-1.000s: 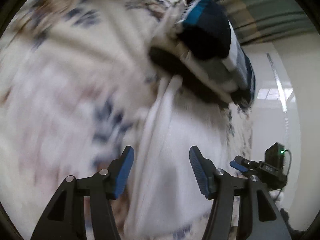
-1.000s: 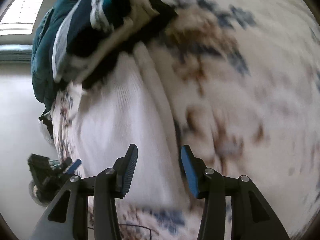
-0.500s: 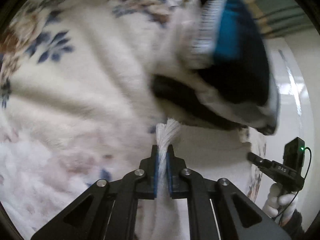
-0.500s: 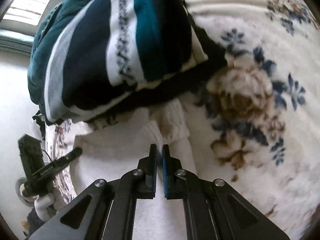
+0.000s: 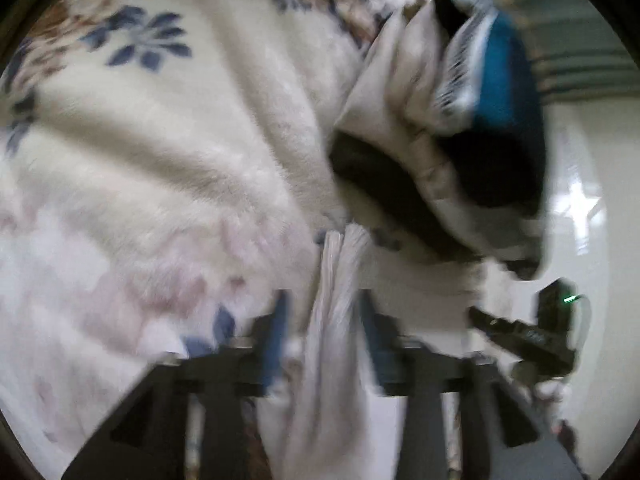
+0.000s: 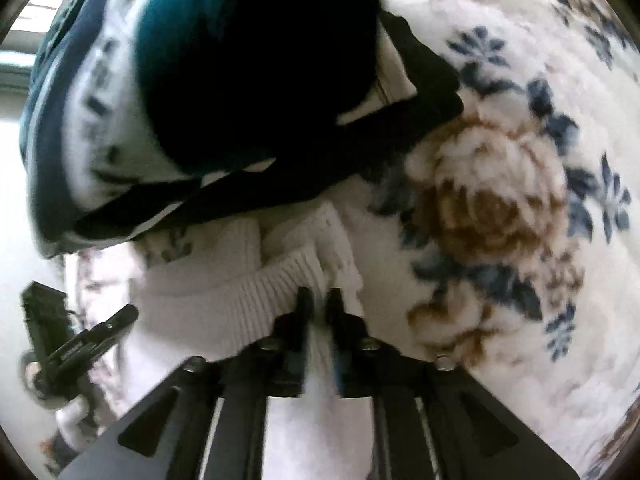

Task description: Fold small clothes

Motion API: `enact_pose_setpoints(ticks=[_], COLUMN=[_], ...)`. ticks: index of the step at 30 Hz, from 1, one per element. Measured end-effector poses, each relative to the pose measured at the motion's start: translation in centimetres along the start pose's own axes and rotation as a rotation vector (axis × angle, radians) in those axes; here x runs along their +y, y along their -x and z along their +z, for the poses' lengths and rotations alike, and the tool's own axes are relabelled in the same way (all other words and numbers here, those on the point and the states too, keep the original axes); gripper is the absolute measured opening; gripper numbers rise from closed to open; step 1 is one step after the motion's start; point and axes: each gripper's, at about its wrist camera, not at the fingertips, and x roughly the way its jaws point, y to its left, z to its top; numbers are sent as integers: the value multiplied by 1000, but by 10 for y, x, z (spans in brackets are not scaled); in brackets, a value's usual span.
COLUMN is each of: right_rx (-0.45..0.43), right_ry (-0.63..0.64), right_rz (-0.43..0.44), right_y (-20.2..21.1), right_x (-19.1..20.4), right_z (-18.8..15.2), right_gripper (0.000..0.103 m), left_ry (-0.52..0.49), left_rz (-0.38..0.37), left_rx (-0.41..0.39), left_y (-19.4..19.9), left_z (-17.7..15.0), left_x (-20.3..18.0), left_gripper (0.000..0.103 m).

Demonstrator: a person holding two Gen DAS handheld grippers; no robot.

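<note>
A white ribbed knit garment lies on a fluffy floral blanket. In the left wrist view my left gripper stands open, its blue pads apart on either side of a bunched fold of the garment. In the right wrist view my right gripper is shut on the ribbed edge of the same white garment, close to the pile of folded clothes.
A stack of folded clothes, teal, navy and white, sits just beyond the garment. The blanket's brown rose and blue flowers lie to the right. The other gripper shows at each view's edge. Pale glossy floor lies past the blanket edge.
Both grippers closed on the garment half a second ago. The left gripper has now opened and let the fold go. The right one stays closed and has moved closer to the pile.
</note>
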Motion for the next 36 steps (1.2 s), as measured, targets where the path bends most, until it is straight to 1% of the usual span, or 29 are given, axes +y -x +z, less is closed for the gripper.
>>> enact_pose_setpoints(ticks=[1,2,3,4,5,6,9,10,11,12,13,14,16,18,19,20,21,22,23,24,25,26,27,30,31,34,36], right_rx=[-1,-6,-9,-5,27,47,156,206,230,265,293,302,322,317,317,314,308,300,286,275,262,236,214,173,165,140,110], right_ry=[1,0,-1,-5,-12,-16,-23,-34,-40,-45,-42,-39,-40,-45,-51,-54,-58,-47,-29,-22,-28,-27,-13,16,20,28,43], right_rz=[25,59,87,128,167,184,269,328,364,408,446,468,521,547,566,569,566,559,549,549,561,562,555,547,545,562,566], right_y=[5,15,20,24,23,20,-4,-20,-30,-42,-55,-64,-79,-87,-89,-91,-91,-91,-87,-82,-78,-71,-64,-42,-39,-12,18], right_x=[-2,-8,-13,-18,-27,-31,-49,-55,-55,-57,-57,-56,-51,-46,-42,-39,-36,-32,-31,-30,-31,-30,-27,-16,-10,2,13], right_z=[-4,-12,-18,-28,-39,-46,-73,-83,-89,-95,-100,-102,-105,-101,-99,-98,-96,-96,-97,-98,-99,-100,-102,-112,-115,-126,-131], right_gripper=[52,61,70,76,79,85,87,87,87,87,89,90,98,99,99,99,99,94,88,67,52,50,44,40,39,39,39], left_ry=[20,42,55,70,74,76,105,107,107,105,99,95,101,95,83,66,52,44,49,53,57,59,58,37,36,31,14], left_rz=[-37,-85,-118,-145,-159,-170,-197,-204,-222,-234,-243,-255,-285,-283,-282,-276,-270,-277,-273,-266,-273,-284,-286,-286,-292,-304,-304], left_rx=[-17,-33,-31,-15,0,19,92,104,126,135,141,145,157,170,171,165,163,159,144,129,115,106,101,87,82,73,69], left_y=[10,20,25,27,26,22,-2,-7,-18,-26,-32,-38,-45,-49,-48,-48,-48,-46,-41,-37,-31,-26,-22,-9,0,25,44], left_z=[-7,-18,-27,-39,-48,-58,-86,-89,-92,-95,-93,-90,-85,-81,-80,-83,-85,-86,-88,-88,-90,-92,-91,-90,-93,-100,-101], left_x=[4,9,14,20,24,26,40,42,45,44,45,44,43,41,37,33,26,23,22,19,17,14,12,-7,-14,-28,-46], left_gripper=[62,68,70,70,70,70,71,71,71,72,77,81,84,84,84,77,64,34,31,30,28,27,27,27,27,27,27])
